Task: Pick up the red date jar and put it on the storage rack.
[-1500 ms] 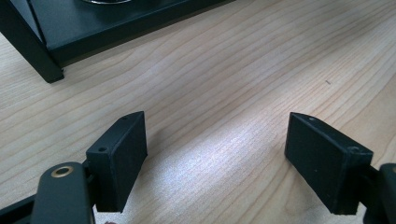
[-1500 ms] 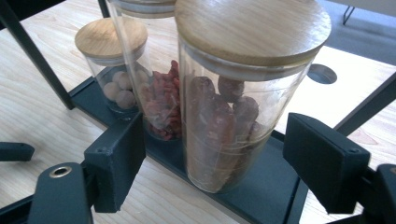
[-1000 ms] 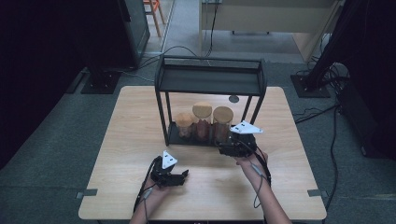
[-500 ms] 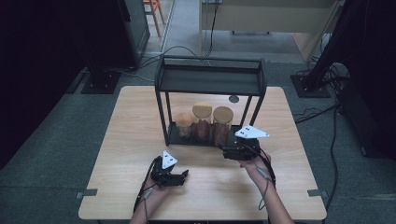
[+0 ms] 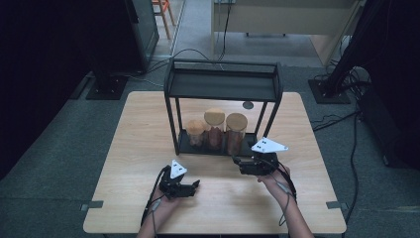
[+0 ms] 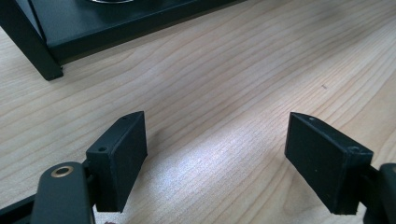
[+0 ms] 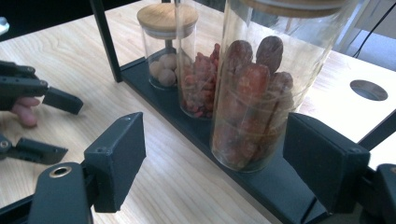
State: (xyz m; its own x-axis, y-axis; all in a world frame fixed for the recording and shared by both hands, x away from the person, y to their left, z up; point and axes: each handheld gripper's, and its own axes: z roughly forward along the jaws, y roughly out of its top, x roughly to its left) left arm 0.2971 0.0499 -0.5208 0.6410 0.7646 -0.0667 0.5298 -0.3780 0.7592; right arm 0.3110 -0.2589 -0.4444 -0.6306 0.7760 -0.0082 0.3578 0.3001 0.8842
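A black metal rack (image 5: 223, 84) stands at the table's middle back. Its lower shelf (image 7: 149, 79) holds three wooden-lidded glass jars: a short one with round nuts (image 7: 163, 65), a middle one with red berries (image 7: 201, 79), and a tall one with brown dried fruit (image 7: 252, 102). My right gripper (image 7: 215, 158) is open just in front of the tall jar (image 5: 236, 131), apart from it. My right gripper (image 5: 238, 163) points left near the rack's front right foot. My left gripper (image 6: 215, 158) is open over bare wood, and my left gripper (image 5: 193, 187) sits nearer the front edge.
The wooden table (image 5: 138, 139) has a round cable hole (image 5: 248, 105) behind the rack. The rack's base corner (image 6: 51, 70) lies ahead of the left jaws. Cables, a stand and furniture surround the table on the floor.
My right gripper has drawn back from the jars toward the front of the table. The left gripper has stayed put.
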